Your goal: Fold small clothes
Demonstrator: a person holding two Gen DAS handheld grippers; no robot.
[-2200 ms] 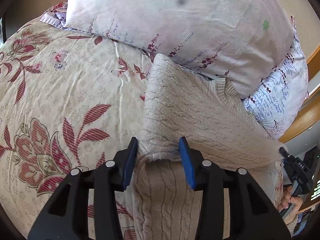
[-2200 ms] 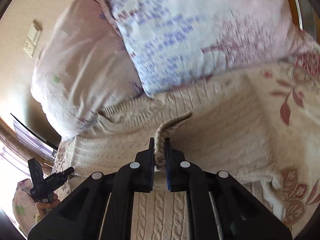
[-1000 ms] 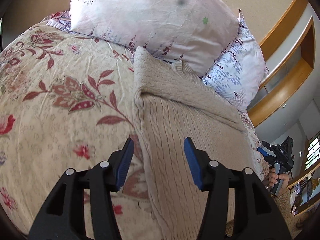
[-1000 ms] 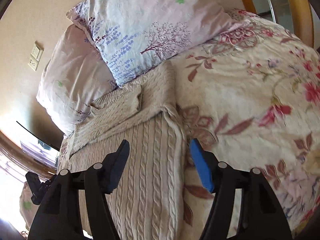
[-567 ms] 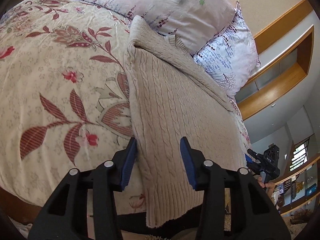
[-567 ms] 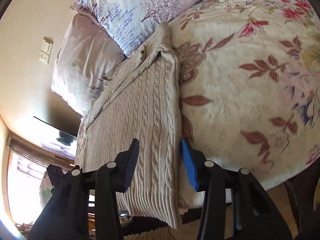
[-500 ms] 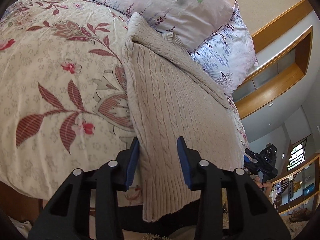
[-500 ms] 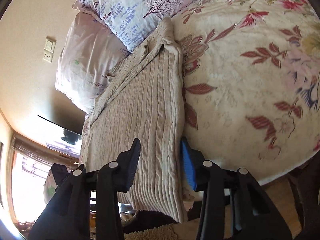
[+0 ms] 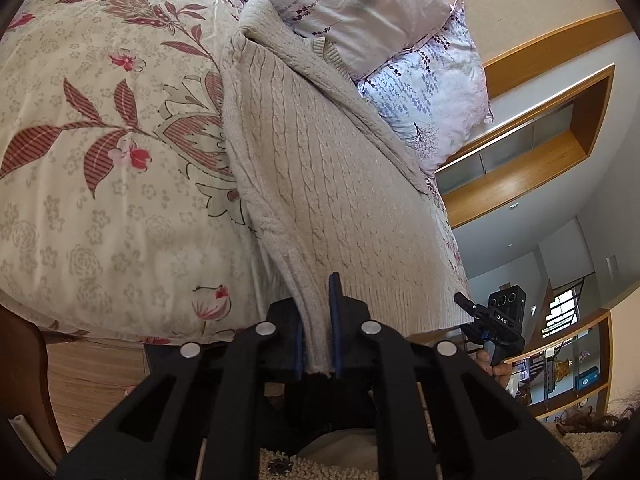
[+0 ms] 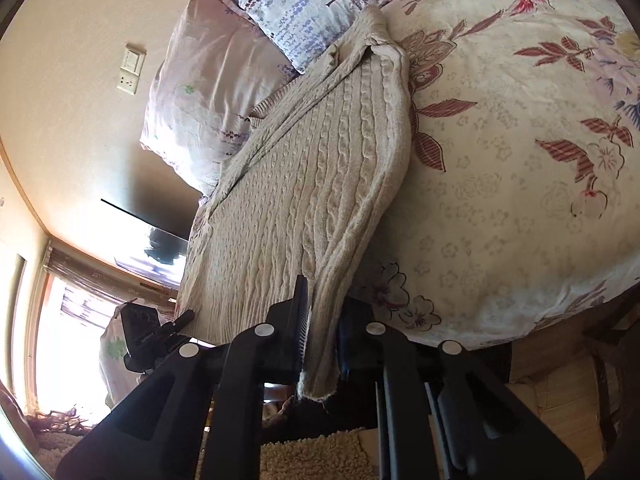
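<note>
The cream cable-knit sweater (image 9: pixel 320 168) lies lengthwise on the floral bedspread (image 9: pixel 100 160), collar toward the pillows (image 9: pixel 360 4), each hem corner clamped by the left gripper (image 9: pixel 316 332) and right gripper (image 10: pixel 322 332).

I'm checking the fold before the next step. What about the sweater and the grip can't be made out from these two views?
- Left wrist view: the sweater hem corner inside the left gripper is covered by the fingers.
- Right wrist view: the corner in the right gripper is likewise covered by its fingers.
- Both views: the neckline end runs under the pillows.
- Both views: the sleeves are tucked out of sight under the folded body.
</note>
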